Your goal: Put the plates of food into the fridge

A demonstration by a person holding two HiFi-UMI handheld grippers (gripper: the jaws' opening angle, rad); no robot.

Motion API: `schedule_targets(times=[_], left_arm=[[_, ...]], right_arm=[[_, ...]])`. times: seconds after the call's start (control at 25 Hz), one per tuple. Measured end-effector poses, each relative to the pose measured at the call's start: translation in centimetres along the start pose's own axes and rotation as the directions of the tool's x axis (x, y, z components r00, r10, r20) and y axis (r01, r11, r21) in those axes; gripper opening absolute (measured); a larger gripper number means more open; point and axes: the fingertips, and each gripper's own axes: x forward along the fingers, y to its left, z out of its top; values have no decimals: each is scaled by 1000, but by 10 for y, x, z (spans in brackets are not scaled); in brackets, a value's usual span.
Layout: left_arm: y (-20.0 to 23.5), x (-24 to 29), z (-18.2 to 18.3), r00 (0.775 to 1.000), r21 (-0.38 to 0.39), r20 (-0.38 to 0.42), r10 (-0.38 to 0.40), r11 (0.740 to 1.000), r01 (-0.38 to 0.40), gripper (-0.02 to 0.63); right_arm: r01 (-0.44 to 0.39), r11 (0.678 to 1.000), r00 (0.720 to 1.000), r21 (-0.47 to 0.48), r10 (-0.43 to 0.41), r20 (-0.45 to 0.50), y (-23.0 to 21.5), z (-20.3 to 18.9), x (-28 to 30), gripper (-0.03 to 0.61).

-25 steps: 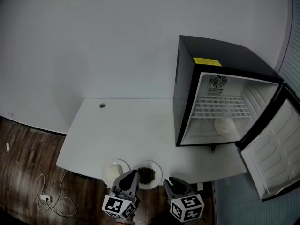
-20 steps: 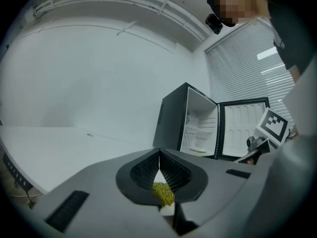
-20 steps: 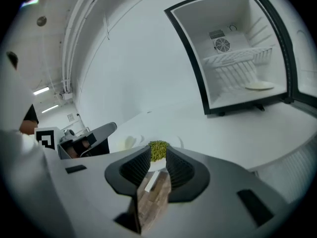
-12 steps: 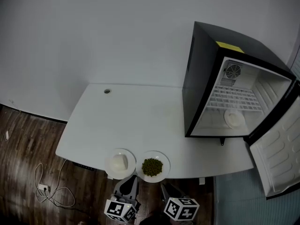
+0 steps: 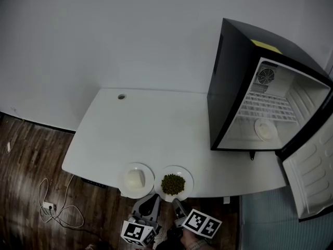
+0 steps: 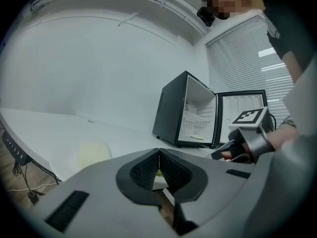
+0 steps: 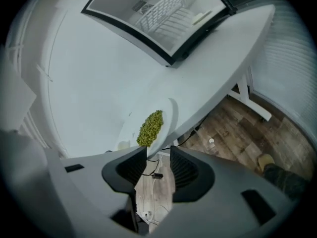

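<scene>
At bottom centre, the left gripper [image 5: 151,202] is held with jaws together, empty. The right gripper [image 5: 178,206] is tilted beside it, jaws opening at the rim of the plate of green food [image 5: 189,180], near the table [image 5: 145,129] edge.

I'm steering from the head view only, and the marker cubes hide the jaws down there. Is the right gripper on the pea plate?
Observer: No. The right gripper view shows the right gripper with its jaws apart and opening. The rim of the plate of green peas sits just beyond the tips, and neither pad presses on it.
Operator: Is the left one carrying anything?
Observer: Nothing. In the left gripper view the left gripper has its jaw tips together with nothing clamped between them.
Operator: What is it aimed at?
Observer: It looks across the table toward the open fridge, with the pale block of food off to the left of its jaws.
</scene>
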Motion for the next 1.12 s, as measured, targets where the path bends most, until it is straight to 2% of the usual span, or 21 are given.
schedule_targets(times=[0.24, 0.36, 0.52, 0.64, 0.84, 1.12], left_arm=[[1, -2, 2, 1000, 0, 8, -5, 1000, 5, 8], [2, -3, 1, 1000, 3, 9, -5, 1000, 5, 8], [6, -5, -1, 1000, 1, 9, 2, 1000, -2, 8], [8, -5, 2, 1000, -21, 7, 8, 1000, -7, 8], [11, -6, -5, 1000, -12, -11, 11, 1000, -11, 8], [2, 5, 2, 1000, -11, -5, -18, 1000, 18, 8]], right_arm=[[-84, 981, 996, 173, 76, 50, 8, 6, 9, 126], [-69, 972, 997, 225, 59, 52, 4, 7, 15, 124], [-66, 969, 997, 240, 53, 61, 1, 6, 16, 124], [-92, 959, 994, 268, 75, 73, 1, 5, 15, 101], [-145, 941, 988, 307, 120, 100, 5, 9, 10, 38], [-183, 922, 981, 342, 147, 129, 3, 17, -4, 17]])
